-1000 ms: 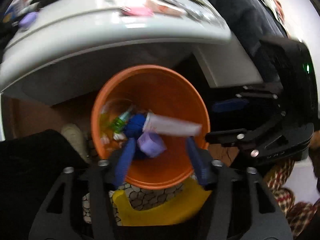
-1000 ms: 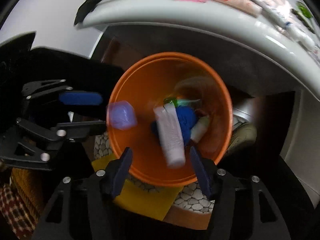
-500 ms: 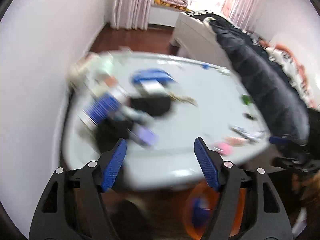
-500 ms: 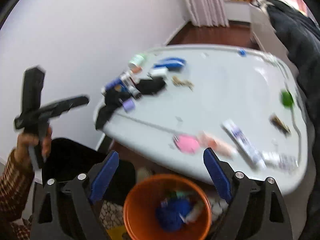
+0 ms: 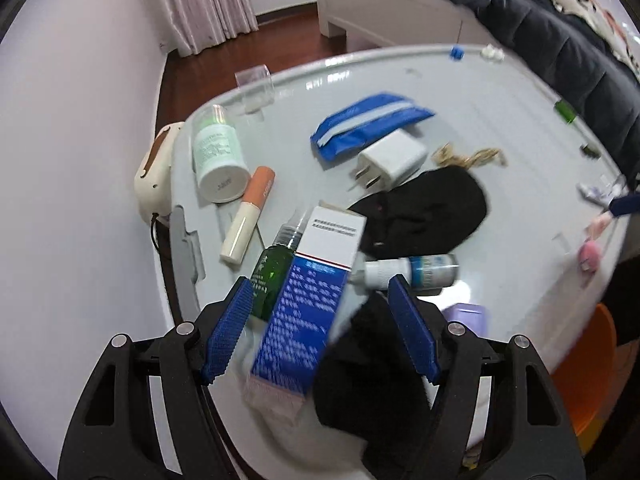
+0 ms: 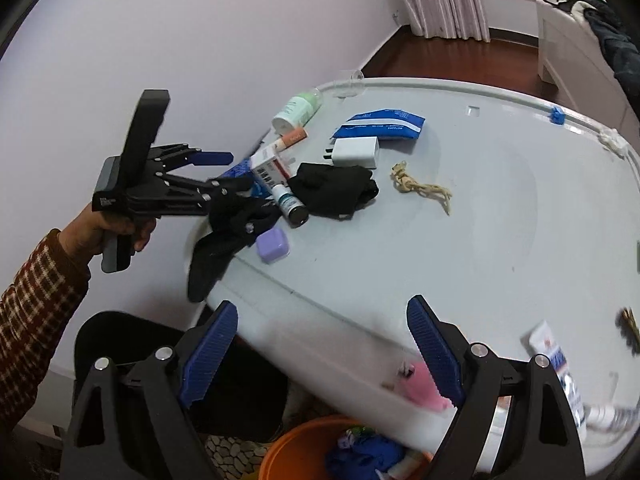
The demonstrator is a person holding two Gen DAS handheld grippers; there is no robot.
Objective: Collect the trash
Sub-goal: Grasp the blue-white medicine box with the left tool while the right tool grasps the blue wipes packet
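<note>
My left gripper [image 5: 322,328] is open and empty, low over the near left corner of the white table [image 5: 500,128]. A blue and white box [image 5: 310,300] lies between its fingers, with a green bottle [image 5: 270,276] beside it and a black sock [image 5: 368,368] hanging off the edge. In the right wrist view the left gripper [image 6: 222,168] hovers by the box [image 6: 270,166]. My right gripper [image 6: 320,354] is open and empty above the table edge. The orange bin [image 6: 312,452] with trash sits below.
On the table lie a blue pouch [image 5: 368,124], white charger [image 5: 390,160], black cloth [image 5: 424,208], mint bottle [image 5: 216,156], peach tube [image 5: 250,212], small spray bottle [image 5: 412,274], purple case [image 6: 272,246], string [image 6: 420,188], pink item [image 6: 420,388] and a tube [image 6: 556,376]. A white wall stands left.
Both grippers rose from over the orange bin, where items were dropped, and turned to the table. The left gripper moved to the clutter at the table's corner.
</note>
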